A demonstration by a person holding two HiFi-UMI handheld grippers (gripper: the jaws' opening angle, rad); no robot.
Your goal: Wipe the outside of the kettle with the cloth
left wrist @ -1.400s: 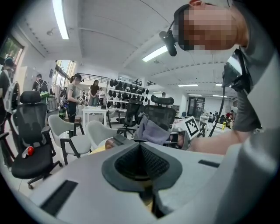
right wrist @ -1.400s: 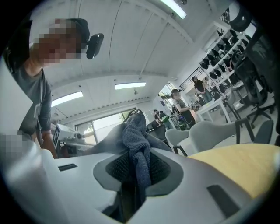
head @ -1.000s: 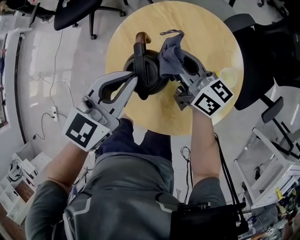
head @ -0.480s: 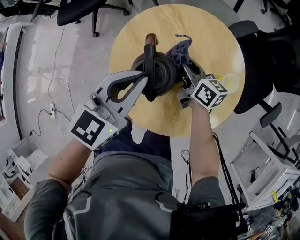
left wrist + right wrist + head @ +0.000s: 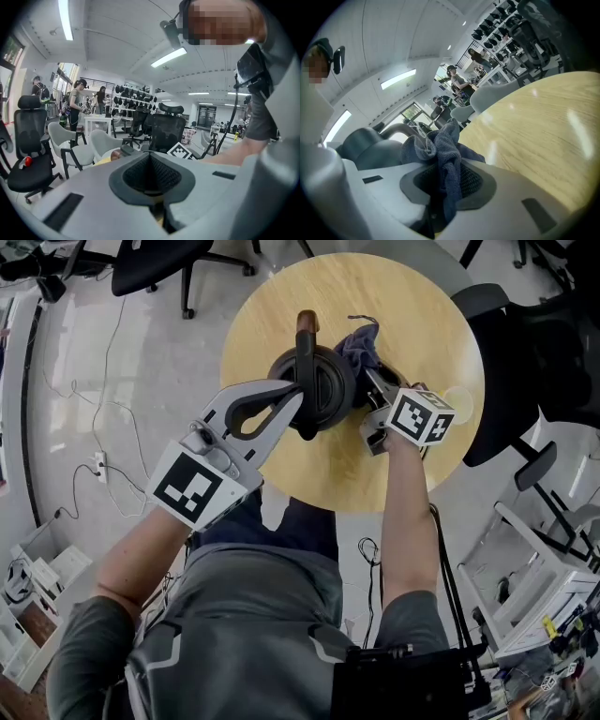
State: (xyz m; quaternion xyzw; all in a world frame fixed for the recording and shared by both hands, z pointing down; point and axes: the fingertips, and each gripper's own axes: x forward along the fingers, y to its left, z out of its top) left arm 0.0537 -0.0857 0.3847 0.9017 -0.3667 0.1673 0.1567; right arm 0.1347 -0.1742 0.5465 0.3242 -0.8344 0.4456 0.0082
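A black kettle [image 5: 323, 381] with a brown-tipped handle [image 5: 307, 324] stands on the round wooden table [image 5: 281, 306]. My left gripper [image 5: 292, 411] reaches in from the near left, shut on the near end of the kettle's handle. In the left gripper view that gripper [image 5: 152, 176] shows its pads closed together. My right gripper [image 5: 372, 381] is shut on a blue-grey cloth [image 5: 362, 341] and holds it against the kettle's far right side. In the right gripper view the cloth [image 5: 445, 145] bunches out of the right gripper [image 5: 445, 190], next to the kettle's dark body [image 5: 370, 145].
A pale round thing [image 5: 459, 397] lies on the table near its right edge. Black office chairs stand at the far left [image 5: 150, 263] and to the right [image 5: 534, 343]. A white rack [image 5: 534, 568] is at the lower right. Cables trail over the floor at left.
The right gripper has carried the cloth from the kettle's top down along its right side toward the far side. The left gripper has stayed on the handle.
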